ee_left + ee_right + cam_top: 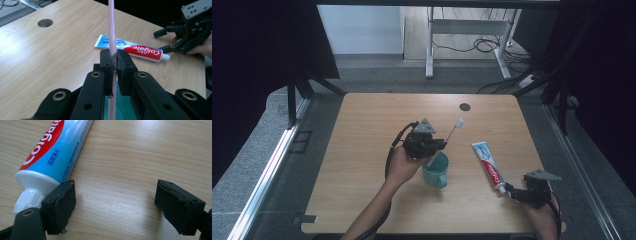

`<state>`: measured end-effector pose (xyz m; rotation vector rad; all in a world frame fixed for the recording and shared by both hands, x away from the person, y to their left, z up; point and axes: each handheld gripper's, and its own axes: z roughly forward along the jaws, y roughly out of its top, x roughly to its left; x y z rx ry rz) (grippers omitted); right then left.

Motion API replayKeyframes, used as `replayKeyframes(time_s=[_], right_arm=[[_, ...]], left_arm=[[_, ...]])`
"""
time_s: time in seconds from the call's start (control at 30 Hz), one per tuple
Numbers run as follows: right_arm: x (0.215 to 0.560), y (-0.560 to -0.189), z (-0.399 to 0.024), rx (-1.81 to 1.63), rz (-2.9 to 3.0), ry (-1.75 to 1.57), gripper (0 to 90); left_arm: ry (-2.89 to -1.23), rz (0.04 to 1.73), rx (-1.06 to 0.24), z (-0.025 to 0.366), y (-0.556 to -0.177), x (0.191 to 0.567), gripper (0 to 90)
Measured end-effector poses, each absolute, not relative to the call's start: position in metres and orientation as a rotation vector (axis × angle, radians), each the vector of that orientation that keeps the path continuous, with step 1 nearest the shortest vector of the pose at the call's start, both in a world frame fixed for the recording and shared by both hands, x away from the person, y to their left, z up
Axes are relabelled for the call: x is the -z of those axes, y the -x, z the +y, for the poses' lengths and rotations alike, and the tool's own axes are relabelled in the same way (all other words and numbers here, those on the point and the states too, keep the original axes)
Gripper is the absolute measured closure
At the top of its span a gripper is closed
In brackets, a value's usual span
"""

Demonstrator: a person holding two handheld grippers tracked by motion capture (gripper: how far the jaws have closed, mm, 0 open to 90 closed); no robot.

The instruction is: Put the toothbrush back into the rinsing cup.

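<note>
My left gripper (432, 145) is shut on the pink handle of a toothbrush (452, 132), which slants up and away with its white head at the far end. The handle's lower end dips into a teal mug (435, 170) right under the jaws. In the left gripper view the handle (111, 30) stands pinched between the pads of that gripper (115, 62), over the mug (125, 110). A red, white and blue toothpaste tube (488, 162) lies flat to the right. My right gripper (512, 191) is open at the tube's cap end; the cap (27, 198) lies just outside its left jaw (115, 202).
The wooden table (372, 200) has a round cable hole (465, 106) near its far edge. Its right front corner is close behind my right hand. Beyond the table stand a white desk frame (430, 50) and loose cables on the floor.
</note>
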<state>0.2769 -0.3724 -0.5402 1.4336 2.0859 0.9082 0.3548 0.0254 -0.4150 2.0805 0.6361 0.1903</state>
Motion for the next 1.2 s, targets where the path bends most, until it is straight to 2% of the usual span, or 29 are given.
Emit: replayKeyframes(time_s=[1.2], right_arm=[[0.540, -0.277, -0.372, -0.908, 2.086, -1.434, 16.7]], left_arm=[[-2.163, 0.651, -0.163, 0.018, -0.350, 0.450, 84.1]])
